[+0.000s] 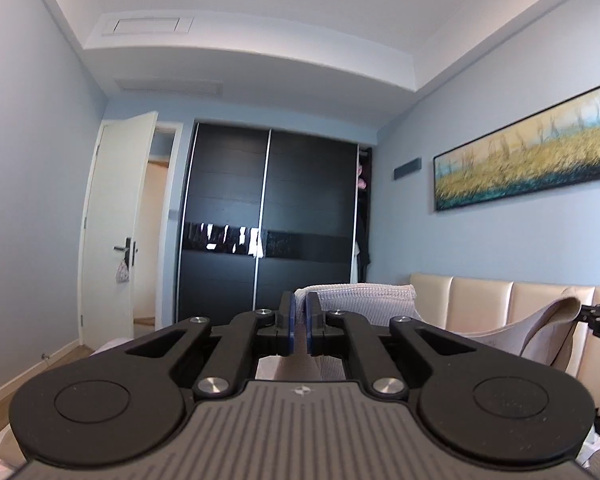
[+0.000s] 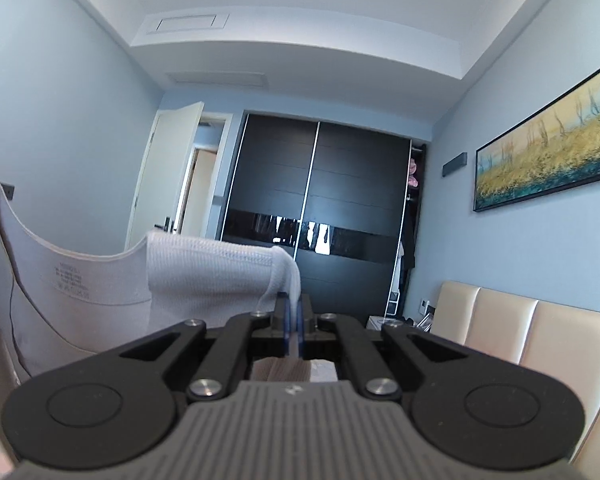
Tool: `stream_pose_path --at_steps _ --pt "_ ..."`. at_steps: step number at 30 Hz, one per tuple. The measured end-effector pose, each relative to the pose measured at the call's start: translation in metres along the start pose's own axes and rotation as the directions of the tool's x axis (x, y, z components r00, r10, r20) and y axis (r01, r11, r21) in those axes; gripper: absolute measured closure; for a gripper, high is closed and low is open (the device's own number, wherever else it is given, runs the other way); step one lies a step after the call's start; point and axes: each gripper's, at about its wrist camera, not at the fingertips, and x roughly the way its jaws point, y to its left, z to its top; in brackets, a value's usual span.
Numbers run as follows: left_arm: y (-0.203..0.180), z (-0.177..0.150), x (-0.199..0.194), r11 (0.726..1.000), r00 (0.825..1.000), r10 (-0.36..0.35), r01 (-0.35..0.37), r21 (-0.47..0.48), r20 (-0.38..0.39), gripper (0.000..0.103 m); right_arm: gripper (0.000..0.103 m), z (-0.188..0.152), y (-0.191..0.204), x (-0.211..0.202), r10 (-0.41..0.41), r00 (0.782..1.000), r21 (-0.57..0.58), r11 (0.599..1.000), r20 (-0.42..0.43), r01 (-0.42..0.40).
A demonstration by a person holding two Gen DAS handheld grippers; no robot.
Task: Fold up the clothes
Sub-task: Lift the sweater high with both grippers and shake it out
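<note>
Garment (image 2: 100, 280), pale and knit-edged, hung in the air between both tools: left gripper (image 1: 300, 316) and right gripper (image 2: 293, 320) each pinched an upper edge. No fold was visible yet; folding looked barely begun.

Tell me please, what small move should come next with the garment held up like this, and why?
Probably draw the two tools a little apart. The left tool and the right tool are each shut on an edge of the beige garment, which is held up in the air, yet its top edge sags in a curve between them. Pulling it taut should flatten it for folding.
</note>
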Motion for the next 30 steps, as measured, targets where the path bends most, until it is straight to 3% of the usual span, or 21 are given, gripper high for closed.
stream_pose_path --at_steps 6,9,12,15,20,25,30 --pt "-0.007 0.012 0.013 1.000 1.000 -0.013 0.013 -0.002 0.015 0.100 0.099 0.013 -0.012 -0.009 -0.010 0.999 0.049 0.999 0.042 0.008" --pt "0.003 -0.009 0.032 1.000 0.997 0.003 -0.004 -0.016 -0.077 0.100 0.099 0.002 -0.010 0.007 0.004 1.000 0.059 0.998 -0.001 -0.004" --pt "0.017 -0.049 0.069 0.999 0.973 0.017 -0.024 -0.028 -0.230 0.100 0.099 -0.028 -0.003 0.035 0.028 0.995 0.067 0.998 -0.100 -0.021" --pt "0.038 -0.110 0.111 0.996 0.919 0.037 -0.066 -0.060 -0.392 0.100 0.099 -0.079 0.008 0.076 0.058 0.968 0.076 0.996 -0.246 -0.040" --pt "0.069 -0.213 0.176 0.986 0.818 0.072 -0.143 -0.080 -0.571 0.100 0.099 -0.179 0.030 0.150 0.087 0.871 0.111 0.993 -0.483 -0.037" --pt "0.105 -0.286 0.244 0.966 0.730 0.089 -0.230 -0.120 -0.678 0.100 0.099 -0.262 0.051 0.227 0.081 0.785 0.097 0.995 -0.614 -0.027" --pt "0.118 -0.344 0.293 0.969 0.652 0.108 -0.239 -0.068 -0.751 0.100 0.099 -0.314 0.066 0.298 0.064 0.723 0.069 0.997 -0.687 -0.023"
